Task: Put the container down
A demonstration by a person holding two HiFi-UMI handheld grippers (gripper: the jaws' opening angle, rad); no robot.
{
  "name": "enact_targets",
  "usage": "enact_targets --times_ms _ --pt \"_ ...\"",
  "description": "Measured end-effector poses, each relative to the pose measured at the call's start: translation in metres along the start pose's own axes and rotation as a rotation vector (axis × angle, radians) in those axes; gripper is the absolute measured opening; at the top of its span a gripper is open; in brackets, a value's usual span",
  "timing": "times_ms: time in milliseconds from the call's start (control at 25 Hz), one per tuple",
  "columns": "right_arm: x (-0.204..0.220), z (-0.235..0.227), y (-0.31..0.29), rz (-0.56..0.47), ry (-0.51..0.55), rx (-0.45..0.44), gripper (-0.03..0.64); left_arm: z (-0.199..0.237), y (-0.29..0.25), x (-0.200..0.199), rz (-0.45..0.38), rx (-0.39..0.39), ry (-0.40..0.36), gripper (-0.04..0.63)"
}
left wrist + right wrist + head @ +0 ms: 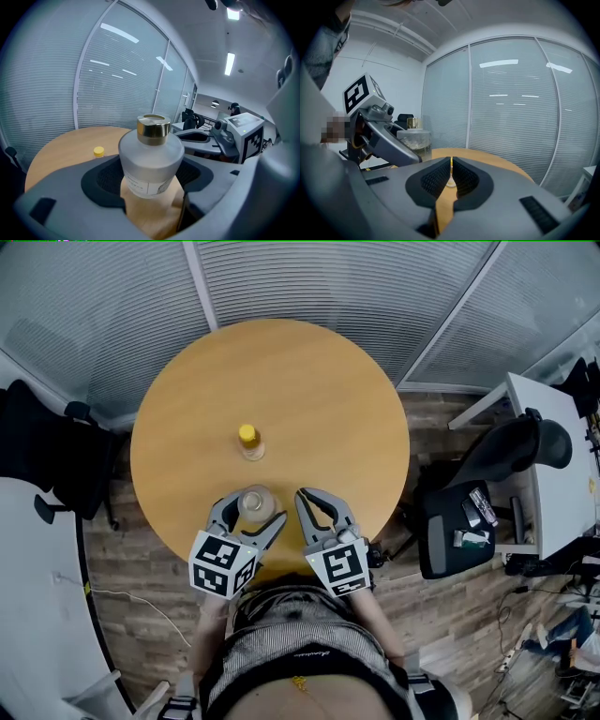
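My left gripper [251, 514] has its fingers [105, 180] closed on the container [151, 164], a squat frosted-glass jar with a gold collar around an open neck and a pale label low on its side. The dark pads press its lower body from both sides. It stands upright in my grasp over the near edge of the round wooden table [309, 399]; I cannot tell whether its base touches the wood. The frosted wall hides what is inside, so I cannot tell how full it is. My right gripper [317, 507] sits just beside the left one, over the same near edge, and its pads are drawn together with only a thin slit between them and nothing held there. Farther out, near the middle of the table and well apart from both my grippers, stands a small bottle [248, 441] with a yellow cap, upright and alone.
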State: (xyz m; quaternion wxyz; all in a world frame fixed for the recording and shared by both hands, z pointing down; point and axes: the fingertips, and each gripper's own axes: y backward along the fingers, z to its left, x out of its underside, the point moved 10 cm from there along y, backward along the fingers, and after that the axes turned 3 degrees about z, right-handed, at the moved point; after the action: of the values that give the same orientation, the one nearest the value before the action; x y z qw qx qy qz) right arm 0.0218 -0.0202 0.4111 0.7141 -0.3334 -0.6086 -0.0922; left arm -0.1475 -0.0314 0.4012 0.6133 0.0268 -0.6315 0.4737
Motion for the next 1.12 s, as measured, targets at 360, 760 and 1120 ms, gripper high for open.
enact_targets --times_ms 360,760,1120 --pt "0.004 0.0 0.0 0.023 -0.013 0.024 0.025 0.006 -0.015 0.003 0.026 0.025 -0.01 0.344" --pt "0.007 0.001 -0.003 0.05 -0.027 0.057 0.025 0.015 -0.028 0.007 0.057 0.059 -0.018 0.344" --pt "0.013 0.0 -0.001 0.079 -0.028 0.089 0.025 0.023 -0.045 0.013 0.086 0.082 -0.019 0.344"
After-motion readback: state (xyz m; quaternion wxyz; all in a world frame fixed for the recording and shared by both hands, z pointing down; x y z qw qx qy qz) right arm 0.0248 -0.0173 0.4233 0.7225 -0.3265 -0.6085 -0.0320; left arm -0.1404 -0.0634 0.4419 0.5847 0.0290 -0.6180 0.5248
